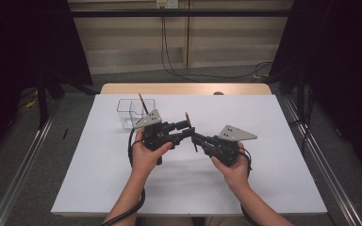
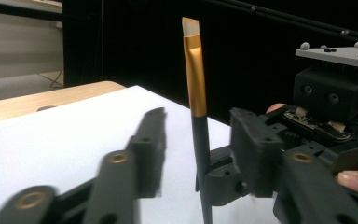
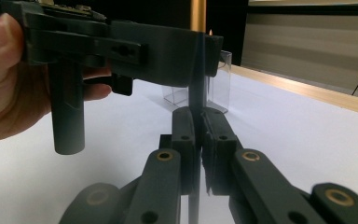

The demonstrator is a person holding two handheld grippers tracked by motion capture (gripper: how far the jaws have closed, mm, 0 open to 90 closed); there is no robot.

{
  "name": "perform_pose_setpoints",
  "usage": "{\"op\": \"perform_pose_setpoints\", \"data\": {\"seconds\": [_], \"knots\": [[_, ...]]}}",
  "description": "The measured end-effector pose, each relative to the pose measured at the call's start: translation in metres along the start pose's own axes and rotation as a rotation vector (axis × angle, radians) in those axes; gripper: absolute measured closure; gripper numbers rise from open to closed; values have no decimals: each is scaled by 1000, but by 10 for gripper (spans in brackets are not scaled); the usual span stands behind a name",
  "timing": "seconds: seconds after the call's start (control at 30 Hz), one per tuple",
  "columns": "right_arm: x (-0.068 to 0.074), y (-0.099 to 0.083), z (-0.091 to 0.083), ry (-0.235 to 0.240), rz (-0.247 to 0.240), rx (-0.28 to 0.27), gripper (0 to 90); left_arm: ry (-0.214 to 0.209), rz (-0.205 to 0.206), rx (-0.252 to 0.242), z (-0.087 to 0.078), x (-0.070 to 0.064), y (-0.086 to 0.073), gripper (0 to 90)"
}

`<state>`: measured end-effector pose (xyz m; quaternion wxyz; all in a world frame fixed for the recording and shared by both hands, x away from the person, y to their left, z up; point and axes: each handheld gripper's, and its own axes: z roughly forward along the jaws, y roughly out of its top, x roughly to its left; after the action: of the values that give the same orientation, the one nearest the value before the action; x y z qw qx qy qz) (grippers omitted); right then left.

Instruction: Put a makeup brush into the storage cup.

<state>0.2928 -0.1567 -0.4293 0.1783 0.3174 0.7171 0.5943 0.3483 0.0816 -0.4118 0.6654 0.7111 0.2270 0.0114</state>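
- Holding a makeup brush (image 2: 198,116) upright at centre frame of the high view, right tool (image 3: 198,135) clamped on its black handle; jaws pressed narrow around the shaft in the right gripper view.
- Left tool (image 2: 200,140) open wide, jaws standing either side of the brush handle below the gold ferrule, not yet touching.
- Clear organiser box (image 1: 134,113) sitting upper left of centre on the white counter (image 1: 264,179), another brush (image 1: 143,102) already standing in it.
- Risk, judged: closing off-centre could knock the thin handle sideways and twist it out of the right tool's pinch.
- Risk, judged: releasing before the left jaws seat could drop the brush onto the counter.
- Risk, judged: tool bodies crowded close; possible collision.
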Motion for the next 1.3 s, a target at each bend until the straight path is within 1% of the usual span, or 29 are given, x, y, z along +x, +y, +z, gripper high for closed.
{"op": "perform_pose_setpoints", "data": {"seconds": [0.07, 0.17, 0.3, 0.37, 0.47, 0.7, 0.8, 0.9, 1.03, 1.07, 1.17, 1.23, 1.3], "knots": [[0, 1, 0, -1, 1, 0, 848, 1, 0, -5, -1, 0, 0, 658], [0, 1, -1, -2, 0, -1, 848, 0, 1, -8, -2, 0, 0, 724], [0, 1, 0, -4, 1, -5, 848, -6, -5, -12, -2, 0, -1, 769], [0, 1, 0, -4, 1, -5, 847, -14, -11, -19, -2, 0, -2, 808], [0, 2, 0, 0, 2, -10, 847, -24, -11, -23, -1, -1, -1, 828], [0, 1, -1, 7, 12, -20, 846, -30, -4, -20, -1, -1, 0, 836], [0, 1, -1, 15, 12, -27, 844, -40, -15, -19, -2, -1, 0, 837], [-1, 0, -3, 30, 16, -29, 840, -36, 2, -17, -3, -3, 1, 837], [-4, 0, -5, 37, 33, -36, 715, -31, 4, -27, -5, -3, 3, 837], [-5, 0, -6, 36, 36, -39, 703, -28, 6, -26, -6, -2, 3, 837], [-9, 0, -10, 40, 44, -48, 614, -23, 6, -31, -8, -2, 4, 836], [-11, 0, -12, 37, 45, -48, 567, -20, 6, -31, -10, -1, 4, 836], [-13, 0, -14, 43, 45, -55, 527, -14, 5, -34, -11, -1, 4, 836]]}}
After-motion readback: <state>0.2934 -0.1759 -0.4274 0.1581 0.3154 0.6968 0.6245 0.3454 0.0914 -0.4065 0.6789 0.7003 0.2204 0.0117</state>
